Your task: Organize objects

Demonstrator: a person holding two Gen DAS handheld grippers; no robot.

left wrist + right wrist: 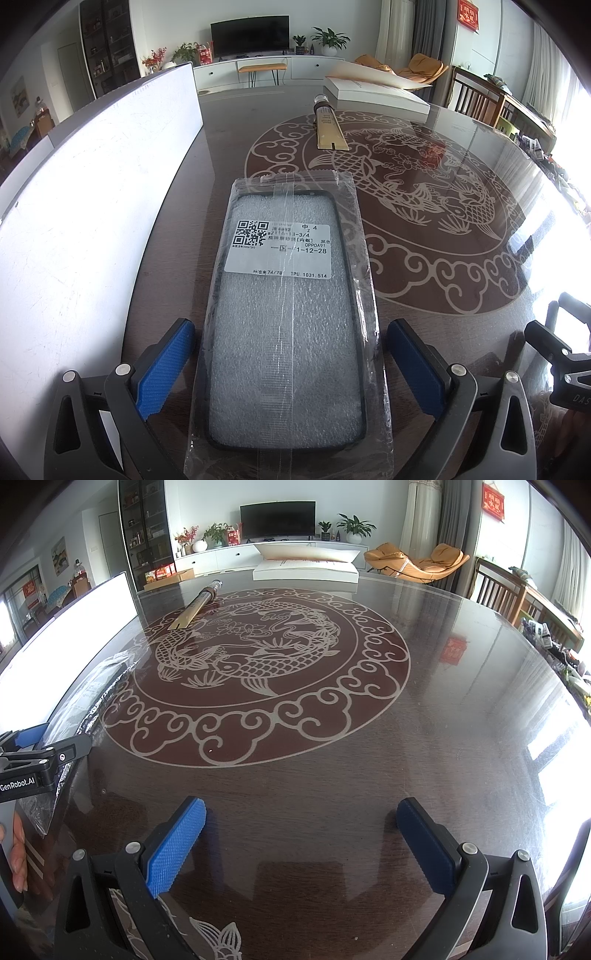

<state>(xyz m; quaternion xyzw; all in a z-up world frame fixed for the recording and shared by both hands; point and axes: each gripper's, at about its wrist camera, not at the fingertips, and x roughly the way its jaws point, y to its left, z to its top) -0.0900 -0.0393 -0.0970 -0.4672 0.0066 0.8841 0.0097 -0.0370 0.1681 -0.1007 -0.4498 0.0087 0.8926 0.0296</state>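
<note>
Left gripper (291, 369) gaping around bagged phone case (288, 314), seemingly untouched, lower centre; right gripper (301, 843) gaping, lower frame.

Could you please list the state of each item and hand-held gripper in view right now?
Left hand-held gripper: open, fingers either side of the phone case, not touching.
Right hand-held gripper: open, empty, over bare table.
Bagged phone case: lying flat, label up, bag taped shut.
Tube: lying on its side, capped.
White box: open, lid raised.
TV: off.
</note>
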